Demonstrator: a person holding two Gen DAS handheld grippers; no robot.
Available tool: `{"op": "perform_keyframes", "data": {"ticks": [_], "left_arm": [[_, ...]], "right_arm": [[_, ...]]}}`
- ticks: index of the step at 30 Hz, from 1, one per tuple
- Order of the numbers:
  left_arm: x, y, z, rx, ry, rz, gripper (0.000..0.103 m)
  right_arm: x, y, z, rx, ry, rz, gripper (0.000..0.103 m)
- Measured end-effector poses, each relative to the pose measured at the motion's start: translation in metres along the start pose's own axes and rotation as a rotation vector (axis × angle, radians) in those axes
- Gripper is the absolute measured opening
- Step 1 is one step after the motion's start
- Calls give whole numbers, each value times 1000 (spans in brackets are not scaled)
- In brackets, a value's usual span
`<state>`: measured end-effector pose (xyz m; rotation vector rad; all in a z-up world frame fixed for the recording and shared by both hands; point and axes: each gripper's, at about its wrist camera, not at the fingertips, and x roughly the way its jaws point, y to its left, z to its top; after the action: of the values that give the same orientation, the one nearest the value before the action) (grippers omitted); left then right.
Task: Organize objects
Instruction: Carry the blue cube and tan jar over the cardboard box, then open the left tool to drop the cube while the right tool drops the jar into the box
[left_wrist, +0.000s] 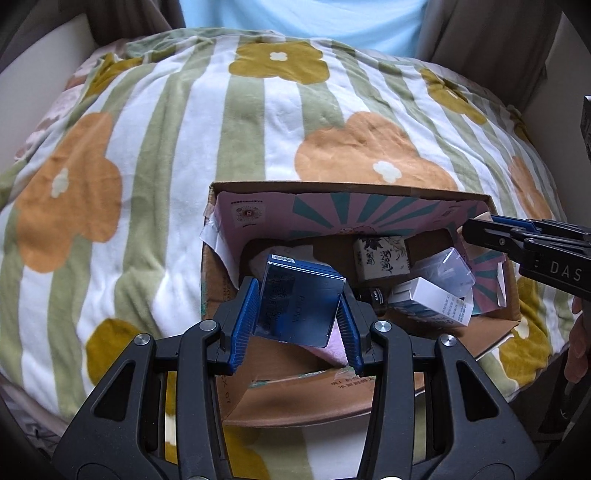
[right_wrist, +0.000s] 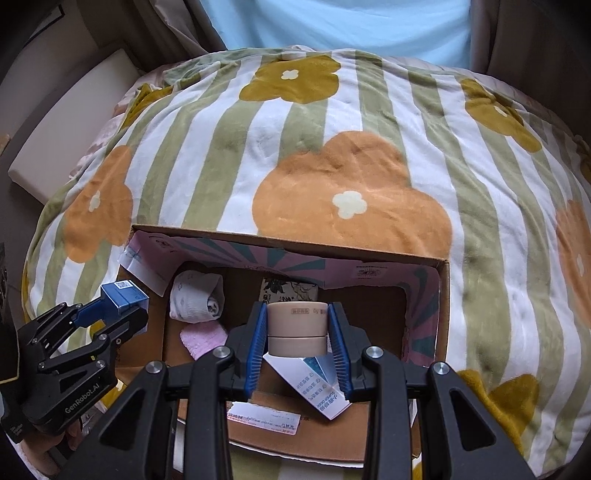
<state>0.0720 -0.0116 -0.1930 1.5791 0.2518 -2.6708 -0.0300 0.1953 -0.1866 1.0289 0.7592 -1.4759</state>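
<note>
The left gripper (left_wrist: 299, 314) is clenched on a flat dark blue box (left_wrist: 299, 299), and the open brown cardboard carton with a pink printed lining (left_wrist: 351, 188) lies directly under and ahead of it. The blue box stands tilted, its long side running away from the gripper, above a pink soft cloth (left_wrist: 332, 349). The right gripper (right_wrist: 297, 341) is grasping a beige round jar with a lid (right_wrist: 297, 328), its axis upright, over the carton's right part, just above a white and blue paper packet (right_wrist: 317, 387). Both grippers point steeply down into the carton, so I judge the coming move is a lowering and release. The right wrist view shows a rolled white sock (right_wrist: 197, 295) left of its gripper. The left wrist view shows a clear plastic case (left_wrist: 443, 271) right of its gripper.
</note>
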Motion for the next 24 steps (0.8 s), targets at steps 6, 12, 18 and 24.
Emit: {"op": "perform_keyframes", "data": {"ticks": [6, 12, 18, 24], "left_arm": [[3, -10, 2, 5, -9, -13, 39], [6, -16, 0, -2, -3, -17, 49], [8, -19, 0, 29, 10, -9, 103], [8, -16, -2, 16, 23, -5, 103]], "right_arm": [[8, 1, 6, 3, 3, 13, 31], [15, -1, 12, 32, 18, -11, 31], [21, -12, 11, 83, 31, 27, 103], [22, -16, 7, 104, 34, -43, 103]]}}
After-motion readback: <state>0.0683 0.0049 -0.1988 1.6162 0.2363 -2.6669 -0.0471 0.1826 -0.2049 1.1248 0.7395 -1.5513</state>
